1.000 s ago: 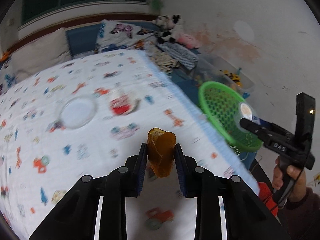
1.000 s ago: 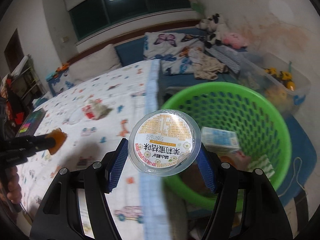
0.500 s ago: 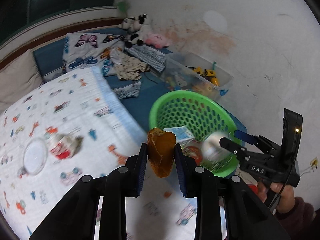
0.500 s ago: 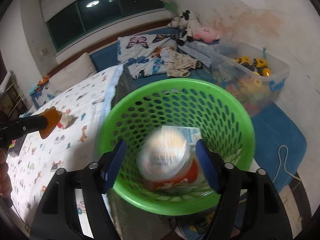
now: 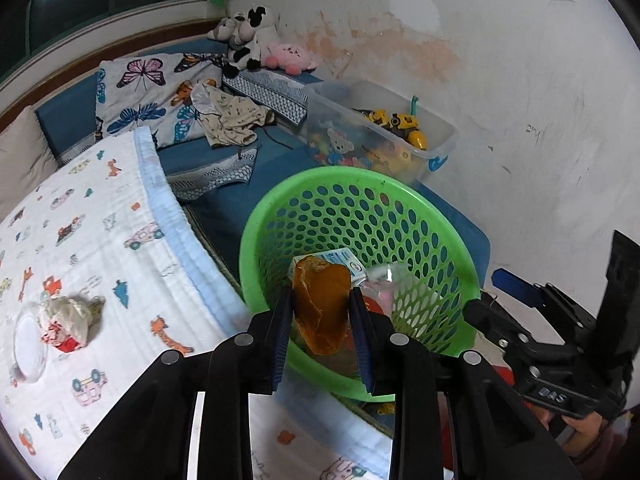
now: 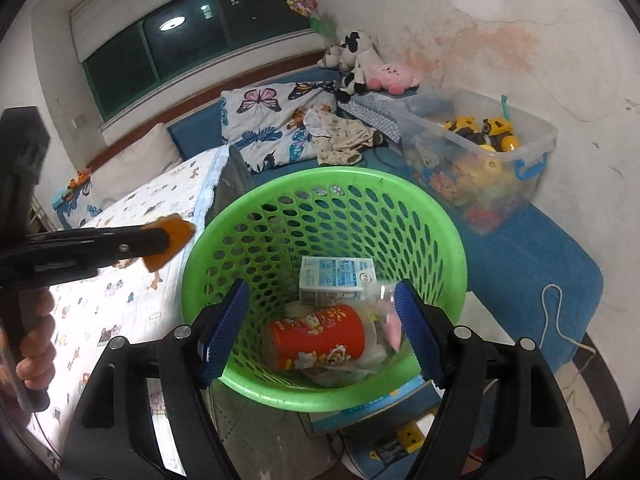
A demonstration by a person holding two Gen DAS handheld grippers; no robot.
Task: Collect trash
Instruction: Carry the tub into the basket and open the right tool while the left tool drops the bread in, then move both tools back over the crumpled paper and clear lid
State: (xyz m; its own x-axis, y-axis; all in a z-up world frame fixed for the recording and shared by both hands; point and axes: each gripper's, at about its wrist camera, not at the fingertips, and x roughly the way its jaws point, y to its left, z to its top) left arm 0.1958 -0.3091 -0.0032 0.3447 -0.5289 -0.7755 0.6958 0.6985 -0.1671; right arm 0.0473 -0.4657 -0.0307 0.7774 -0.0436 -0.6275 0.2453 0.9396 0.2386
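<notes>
white cotton blanket with little cartoon cars covers the bed (image 5: 100, 264), and that's where the leftover trash sits: a crumpled wrapper (image 5: 66, 320) well away from the bin. green plastic basket (image 6: 320, 184) stands on the floor just off the bed's edge, with a milk carton (image 6: 338, 274) and a red cup (image 6: 318, 338) already lying in the bottom. right tool (image 6: 320, 326) hangs over the basket with its jaws spread and nothing between them; they've just been opening, so its drop looks done. left tool (image 5: 320, 320) is pinching an amber-orange scrap (image 5: 322, 306), which from the right camera looks like it's beside the rim, not clearly over the opening. so we're mid-drop for that scrap imo. next move: carry it over the middle, spread the jaws, then go for the wrapper.
</notes>
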